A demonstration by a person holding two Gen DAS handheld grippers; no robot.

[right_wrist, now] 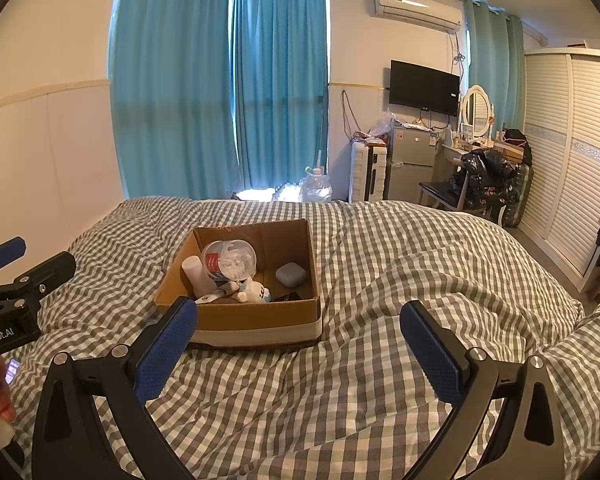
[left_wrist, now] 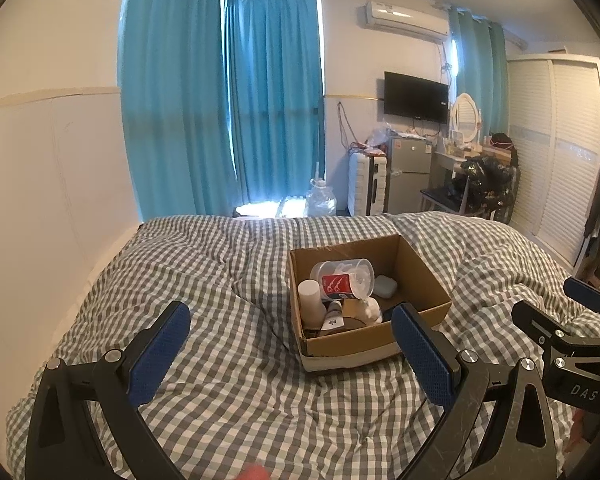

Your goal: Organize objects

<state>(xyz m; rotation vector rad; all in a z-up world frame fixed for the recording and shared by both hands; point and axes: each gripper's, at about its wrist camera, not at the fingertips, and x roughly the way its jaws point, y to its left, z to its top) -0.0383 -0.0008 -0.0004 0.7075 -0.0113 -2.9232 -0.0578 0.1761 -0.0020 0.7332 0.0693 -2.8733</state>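
On the checked bedspread [right_wrist: 380, 264] we see the cardboard box [right_wrist: 256, 316] holding the floss jar [right_wrist: 230, 260] and earbud case [right_wrist: 291, 274]; our left gripper [left_wrist: 292, 344] and right gripper [right_wrist: 300, 344] gape wide, empty

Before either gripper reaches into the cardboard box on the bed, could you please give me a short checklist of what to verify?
1. Left gripper open and holding nothing: ok.
2. Right gripper open and holding nothing: ok.
3. Cardboard box open at the top, flaps out of the way: ok.
4. Clear floss-pick tub on its side against the white bottle; lid shut: cannot tell.
5. Grey case lying apart on the box floor, free to grasp: ok.
6. Box steady on the rumpled checked duvet: cannot tell.
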